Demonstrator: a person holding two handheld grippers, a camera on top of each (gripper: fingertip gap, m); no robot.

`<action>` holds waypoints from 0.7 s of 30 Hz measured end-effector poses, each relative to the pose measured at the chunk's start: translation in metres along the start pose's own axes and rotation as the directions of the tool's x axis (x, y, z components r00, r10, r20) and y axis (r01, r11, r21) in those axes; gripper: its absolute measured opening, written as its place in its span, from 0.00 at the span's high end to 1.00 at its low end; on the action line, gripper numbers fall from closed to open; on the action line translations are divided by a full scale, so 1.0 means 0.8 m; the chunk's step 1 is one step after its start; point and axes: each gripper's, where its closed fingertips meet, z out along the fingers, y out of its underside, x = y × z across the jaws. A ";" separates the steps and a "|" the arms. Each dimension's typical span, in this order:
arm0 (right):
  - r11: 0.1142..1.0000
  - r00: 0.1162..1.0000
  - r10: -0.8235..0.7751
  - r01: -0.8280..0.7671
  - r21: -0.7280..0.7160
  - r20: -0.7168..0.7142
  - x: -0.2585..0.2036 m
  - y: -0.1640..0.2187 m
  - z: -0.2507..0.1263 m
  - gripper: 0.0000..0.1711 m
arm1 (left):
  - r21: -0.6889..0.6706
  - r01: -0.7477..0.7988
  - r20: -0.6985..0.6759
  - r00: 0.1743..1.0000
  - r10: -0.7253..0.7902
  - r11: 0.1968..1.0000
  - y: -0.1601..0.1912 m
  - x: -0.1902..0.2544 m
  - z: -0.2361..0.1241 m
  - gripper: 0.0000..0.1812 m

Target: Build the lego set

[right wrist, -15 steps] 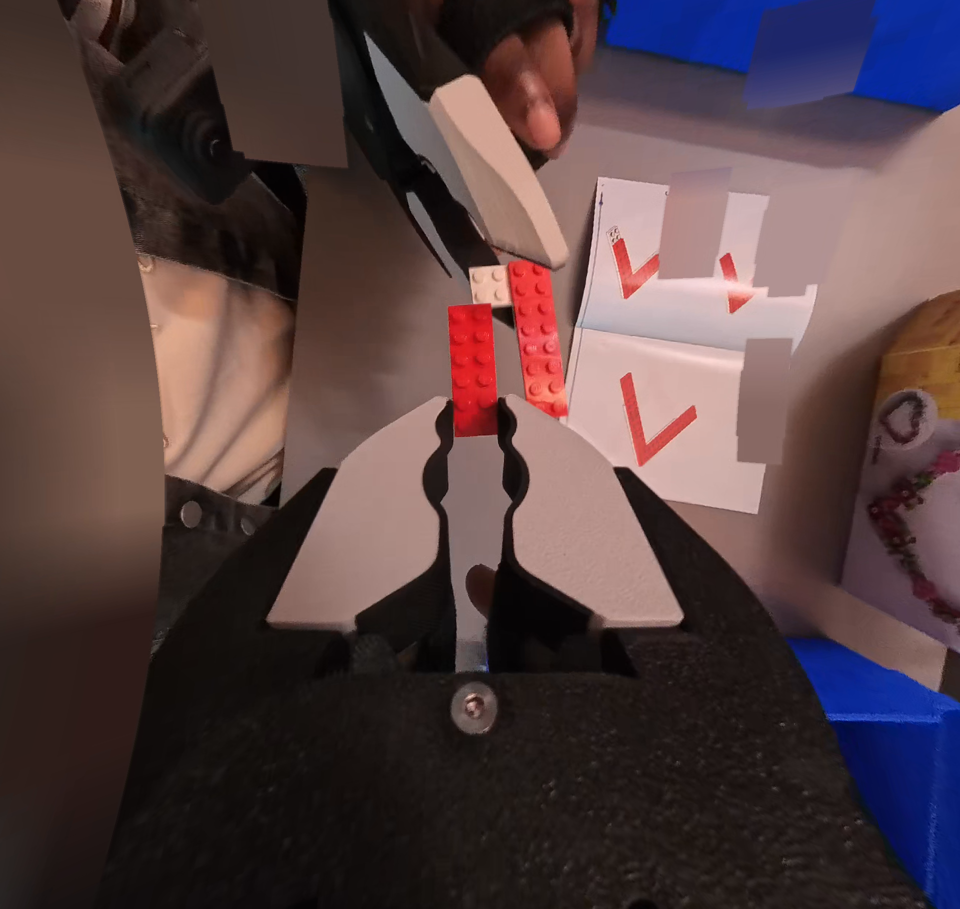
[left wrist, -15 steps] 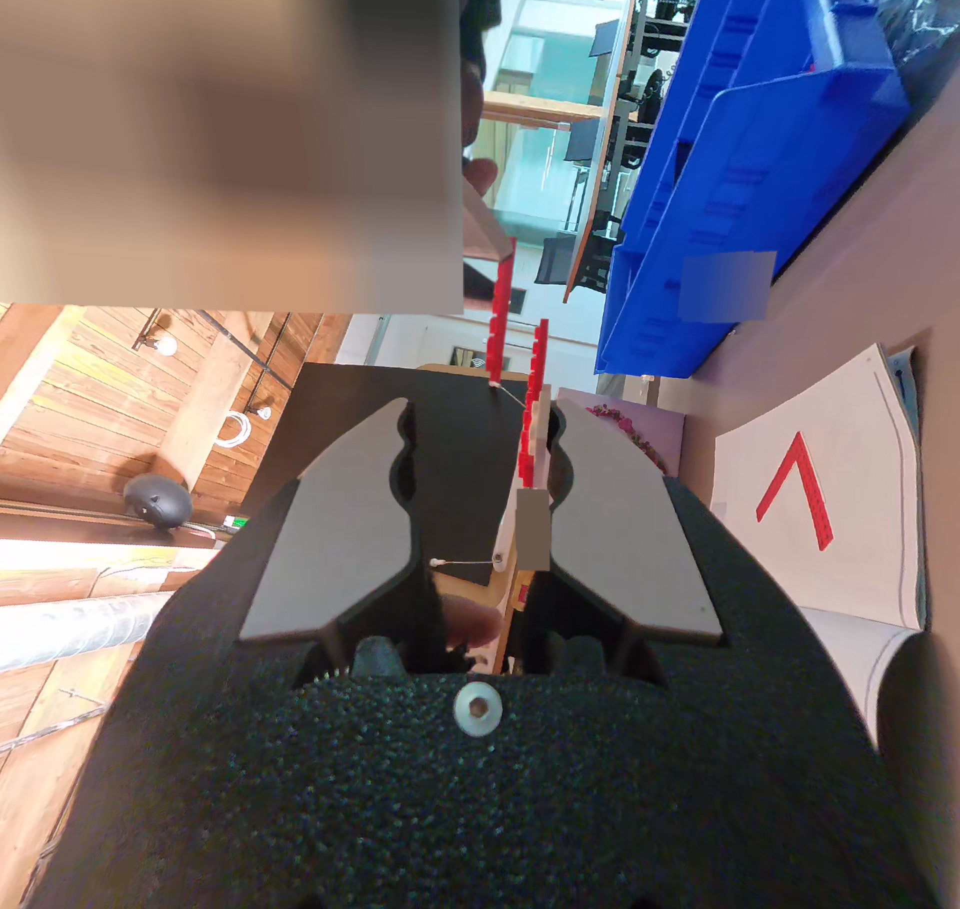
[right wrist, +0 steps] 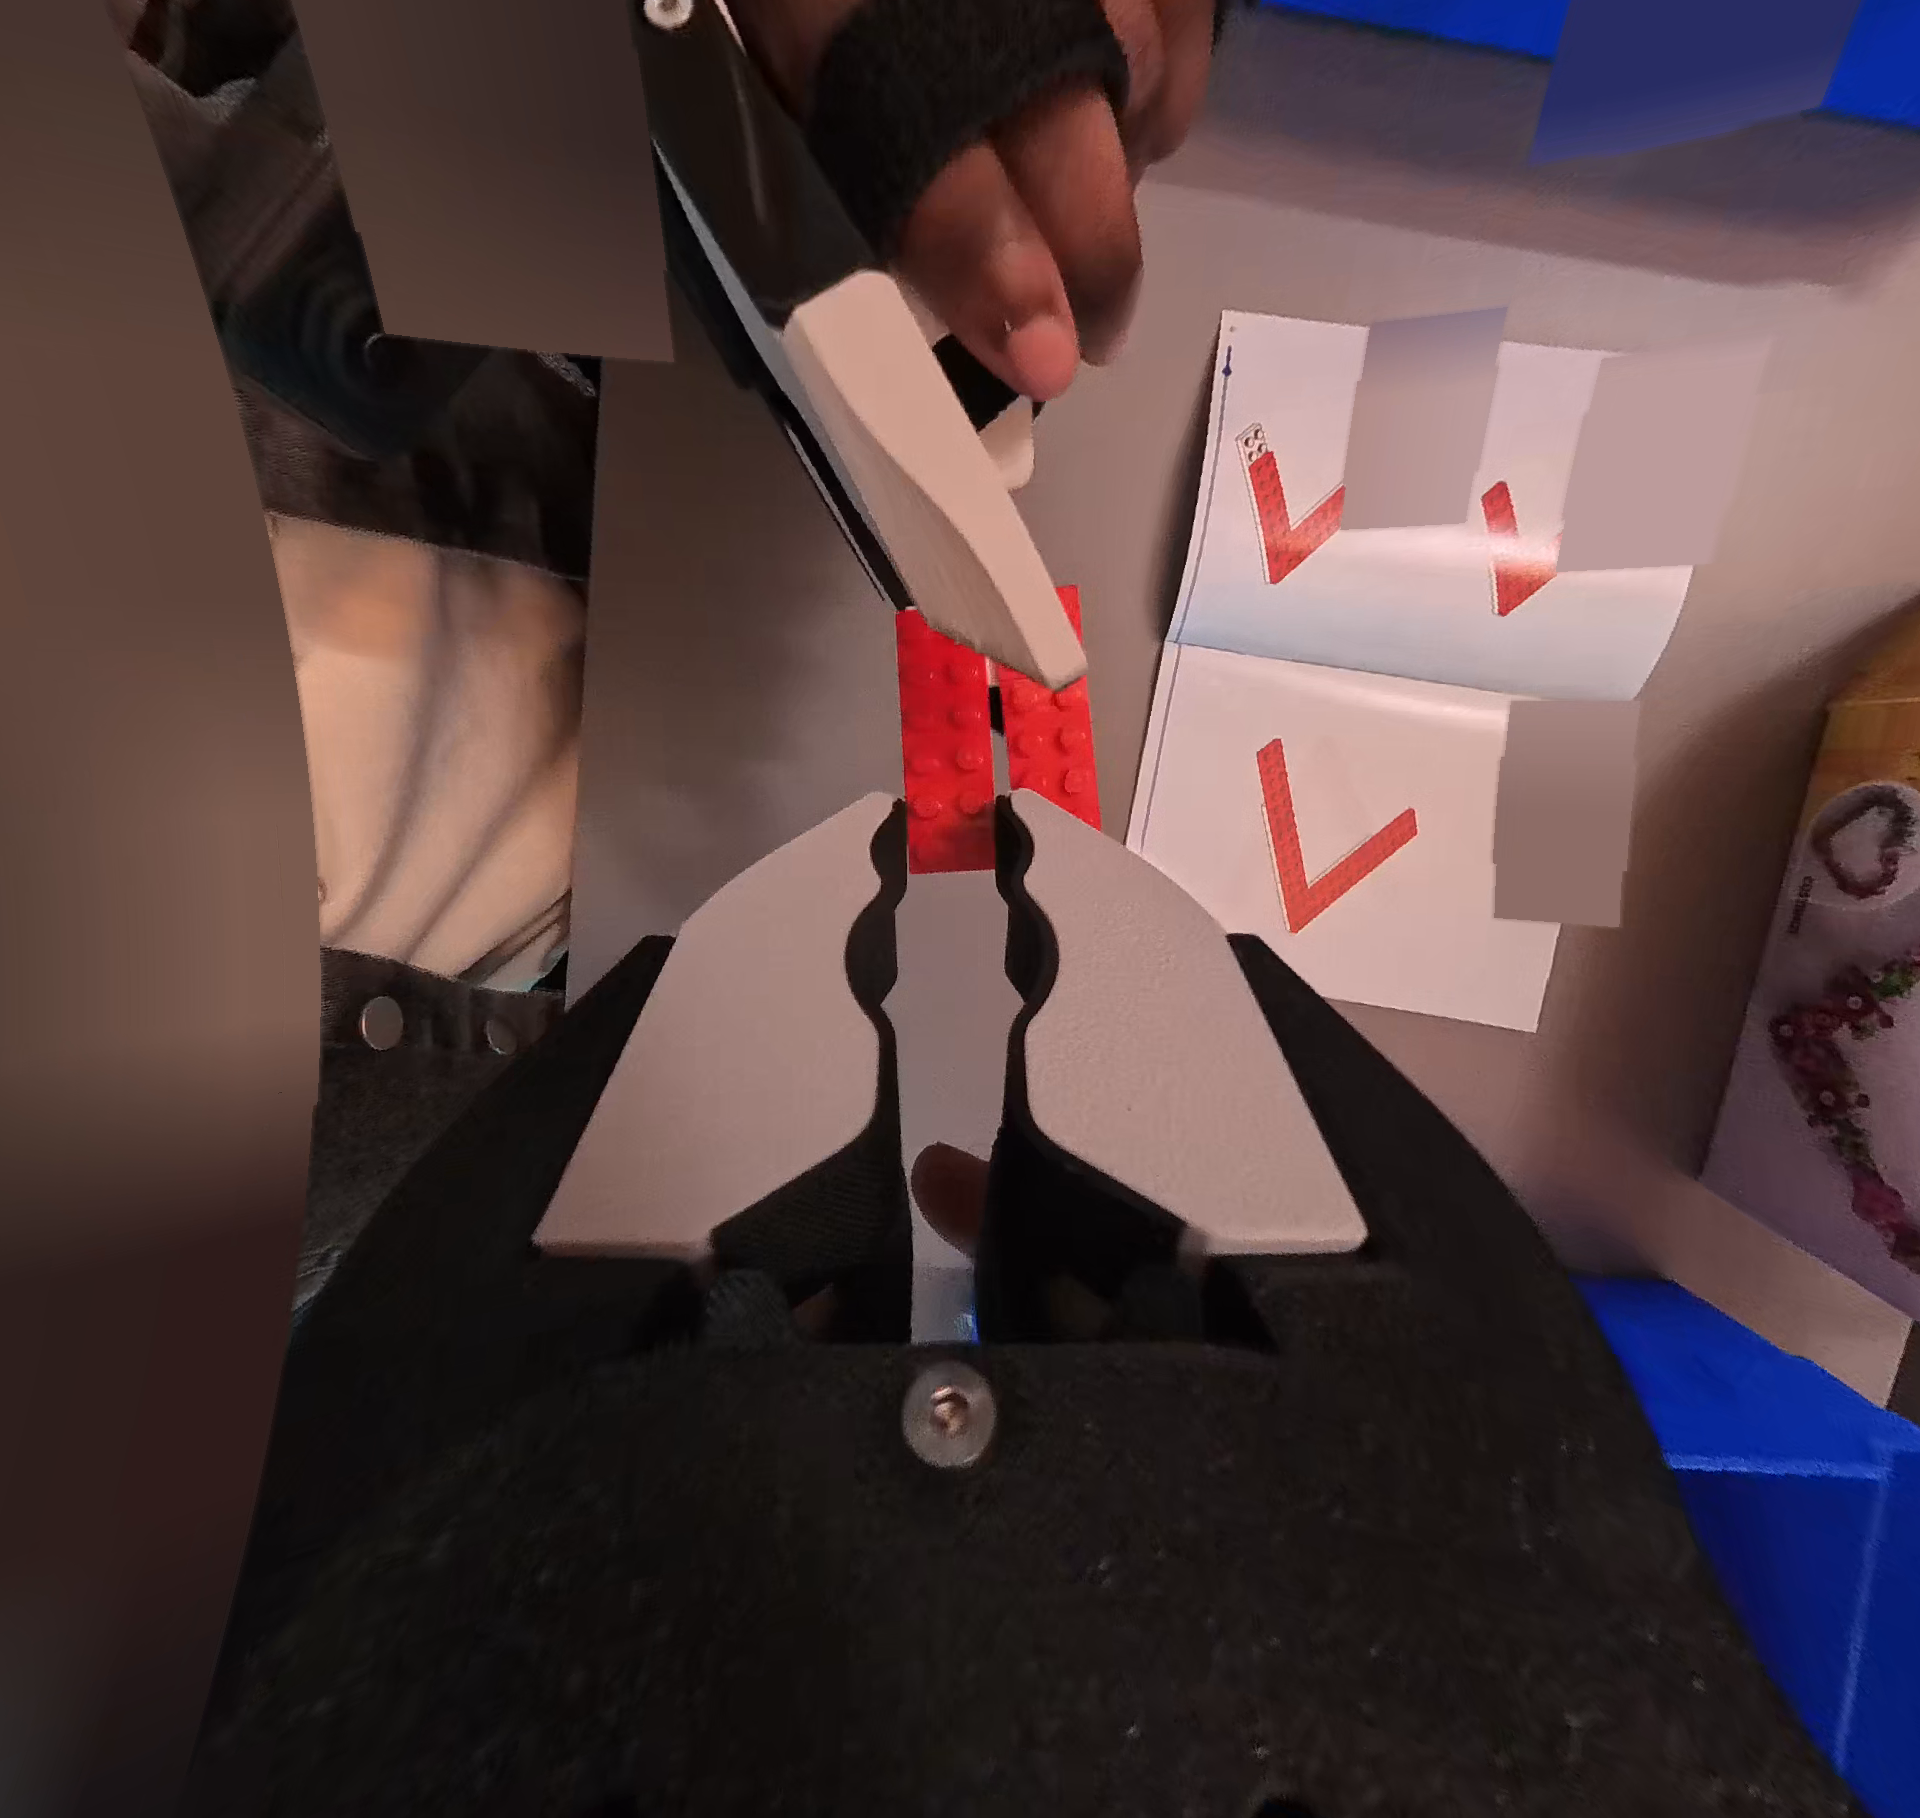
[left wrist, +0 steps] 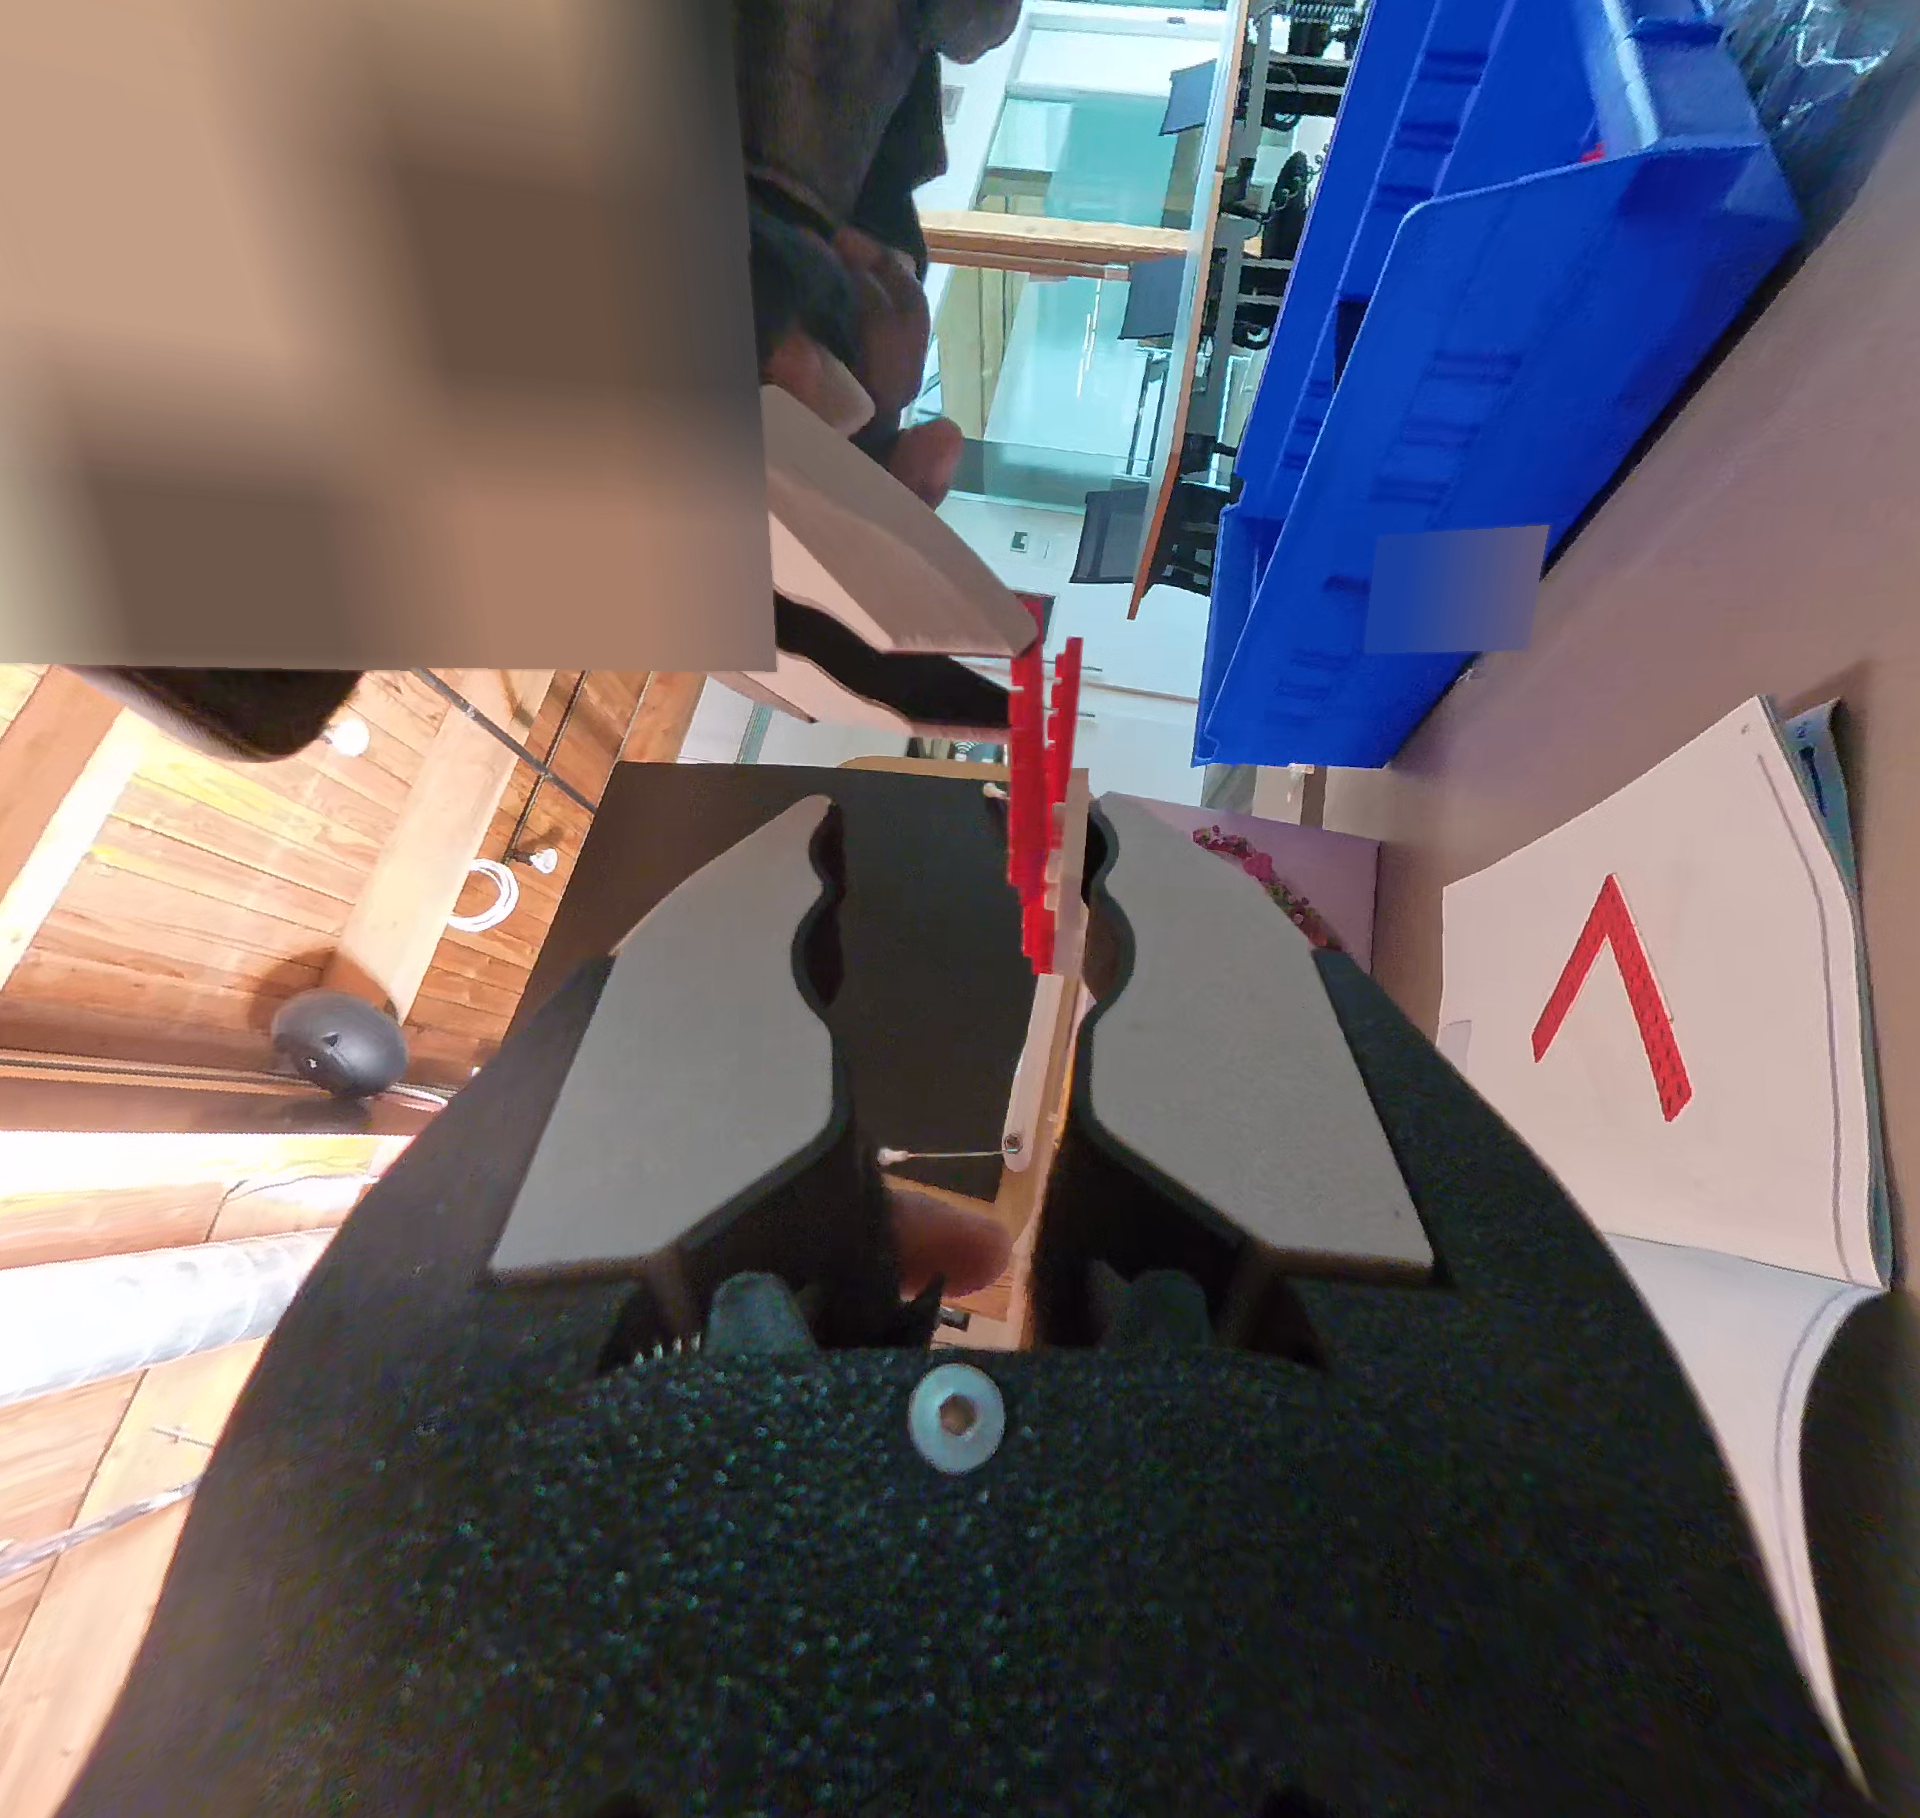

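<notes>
Right gripper [right wrist: 951,812] fingers were pinched on the near end of a flat red studded lego plate [right wrist: 943,745]. Its long axis ran straight ahead, parallel and just beside the second red plate [right wrist: 1051,745]. Left gripper's [left wrist: 956,833] fingers gaped wide, that plate against one finger.

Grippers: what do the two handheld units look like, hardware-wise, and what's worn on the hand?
Both match: the left gripper and right gripper have a black, grainy-textured body, two pale grey wedge-shaped fingers with wavy scalloped inner edges, and one silver hex screw centred below. A black fabric strap wraps the hand holding the left unit. No cables visible.
</notes>
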 end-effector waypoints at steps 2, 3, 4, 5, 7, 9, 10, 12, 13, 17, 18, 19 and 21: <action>1.000 1.000 -0.001 0.001 0.007 0.001 0.000 -0.002 0.001 0.91 | 0.002 0.003 0.002 1.000 -0.003 1.000 -0.001 -0.001 0.000 0.77; 1.000 1.000 -0.004 0.004 0.007 0.000 0.000 -0.002 0.001 0.91 | 0.003 0.003 0.002 1.000 -0.003 1.000 -0.001 0.000 0.000 0.77; 1.000 1.000 -0.007 0.007 0.006 -0.001 0.000 -0.002 0.001 0.91 | 0.003 0.001 0.002 1.000 -0.001 1.000 -0.001 0.000 0.001 0.77; 1.000 1.000 -0.009 0.009 0.006 0.001 0.000 -0.002 0.001 0.91 | 0.001 -0.001 0.000 1.000 0.001 1.000 -0.001 0.000 0.001 0.77; 1.000 1.000 -0.008 0.008 0.010 0.000 0.000 -0.002 0.000 0.91 | -0.003 -0.003 -0.005 1.000 0.003 1.000 0.000 0.001 0.001 0.77; 1.000 1.000 -0.004 0.004 0.015 -0.007 0.001 -0.002 -0.002 0.91 | -0.007 -0.005 -0.006 1.000 0.005 1.000 0.002 0.002 0.000 0.77; 1.000 1.000 0.000 0.000 0.017 -0.012 0.001 -0.002 -0.003 0.91 | -0.011 -0.005 -0.006 1.000 0.005 1.000 0.003 0.002 0.001 0.77; 1.000 0.999 0.019 -0.018 0.024 -0.035 0.003 0.001 -0.007 0.91 | -0.027 -0.008 -0.006 1.000 0.008 1.000 0.007 0.002 0.001 0.77; 0.999 0.998 0.038 -0.036 0.036 -0.053 0.005 0.003 -0.009 0.91 | -0.044 -0.012 -0.004 1.000 0.012 0.999 0.011 0.001 0.001 0.77; 0.982 0.975 0.165 -0.149 0.115 -0.150 0.019 0.016 -0.015 0.91 | -0.138 -0.014 0.012 1.000 0.016 0.990 0.035 -0.002 0.003 0.77; 0.974 0.965 0.199 -0.176 0.144 -0.168 0.023 0.018 -0.017 0.91 | -0.168 -0.023 0.017 1.000 0.026 0.985 0.042 -0.002 0.003 0.77; 0.963 0.955 0.234 -0.203 0.178 -0.180 0.026 0.020 -0.018 0.91 | -0.194 -0.033 0.019 0.999 0.037 0.981 0.048 -0.002 0.003 0.77; 0.943 0.918 0.308 -0.259 0.210 -0.250 0.042 0.030 -0.018 0.91 | -0.249 -0.053 0.026 0.998 0.062 0.967 0.060 -0.003 0.005 0.77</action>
